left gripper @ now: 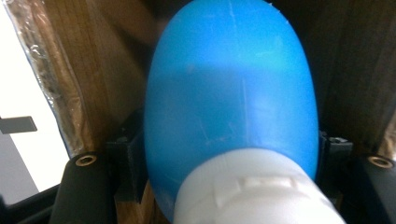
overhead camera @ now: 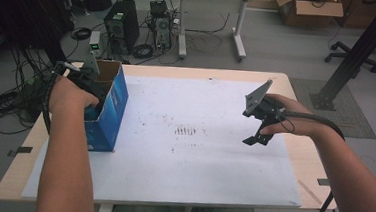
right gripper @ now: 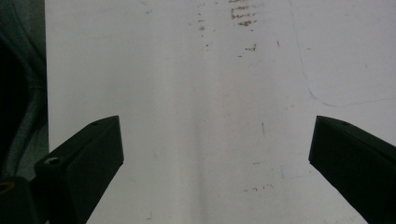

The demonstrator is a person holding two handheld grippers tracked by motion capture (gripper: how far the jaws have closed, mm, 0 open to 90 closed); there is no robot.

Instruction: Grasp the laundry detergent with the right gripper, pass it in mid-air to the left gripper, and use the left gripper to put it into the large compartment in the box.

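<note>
My left gripper was down inside the open top of the blue box, which stood upright at the left edge of the white sheet on the table. From above, my left hand covered most of it. In the left gripper view, a blue bottle with a white cap sat squarely between my jaws, cap end toward the camera, the brown cardboard walls of the box close on both sides. The jaws pressed against the bottle's flanks, so I noted them as clamped on it.

My right gripper hung above the right part of the sheet, well apart from the box, held in my right hand, jaws pointing down. In the right gripper view its two black jaws stood wide apart with nothing between them, bare white sheet and a patch of dark smudges below. The same smudges marked the sheet's middle, between my two hands.
</note>
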